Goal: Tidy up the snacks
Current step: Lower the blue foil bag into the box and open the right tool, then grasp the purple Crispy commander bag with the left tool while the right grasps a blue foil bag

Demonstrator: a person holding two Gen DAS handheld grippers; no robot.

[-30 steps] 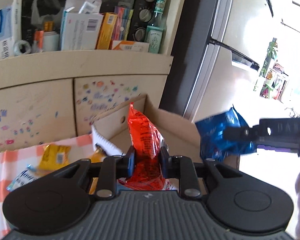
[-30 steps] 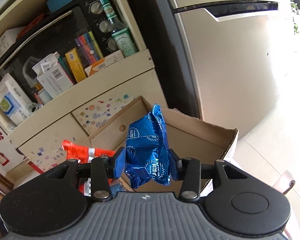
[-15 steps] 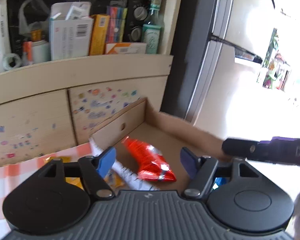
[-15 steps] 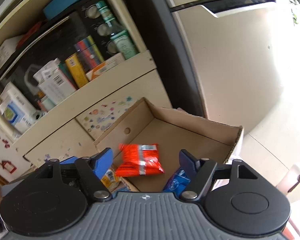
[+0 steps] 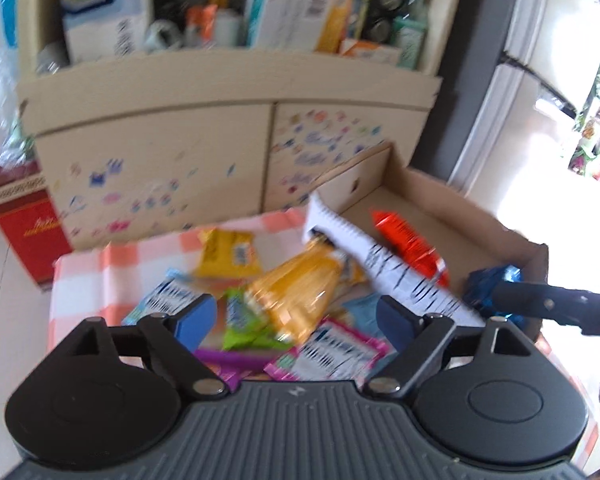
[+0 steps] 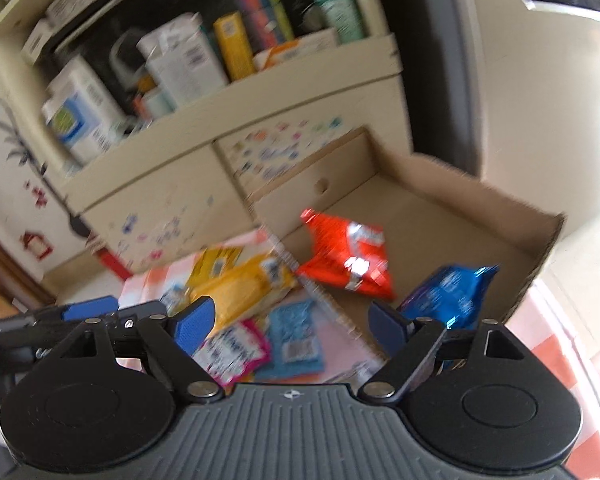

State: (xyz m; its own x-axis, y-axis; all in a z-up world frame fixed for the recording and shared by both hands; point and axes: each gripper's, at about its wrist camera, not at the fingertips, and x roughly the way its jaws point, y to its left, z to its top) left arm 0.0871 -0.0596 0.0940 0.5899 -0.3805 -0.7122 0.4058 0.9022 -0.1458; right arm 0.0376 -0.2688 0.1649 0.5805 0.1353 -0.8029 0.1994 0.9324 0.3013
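A cream cabinet [image 5: 228,92] with sticker-dotted doors is filling the background of both views, its open shelf crowded with cartons and bottles; a pale fridge door [image 6: 540,100] is standing to the right of it. In front of the cabinet a shallow cardboard box [image 6: 452,184] is sitting with its open top facing up, just beside a red-and-white checked cloth [image 5: 112,264] that is covering the surface to its left.

Inside the box a red snack packet [image 6: 346,254] is lying flat near the middle of the floor; a blue snack packet [image 6: 448,298] is lying near the box's front corner, apart from the red one. A white strip with black printing [image 5: 380,264] is leaning across the box's near wall. On the cloth a loose pile of snacks is lying outside the box: an orange-yellow bag [image 5: 300,288], a yellow packet [image 5: 228,254] behind it, a green packet [image 5: 240,320], a pink packet [image 6: 232,350] and a light blue packet [image 6: 296,338]; the blur is making their printing unreadable.

The left gripper [image 5: 296,318] is hanging over the pile with its jaws spreading wider and gripping nothing; the right gripper [image 6: 290,326] is hanging over the box's near edge, jaws likewise widening and holding nothing.
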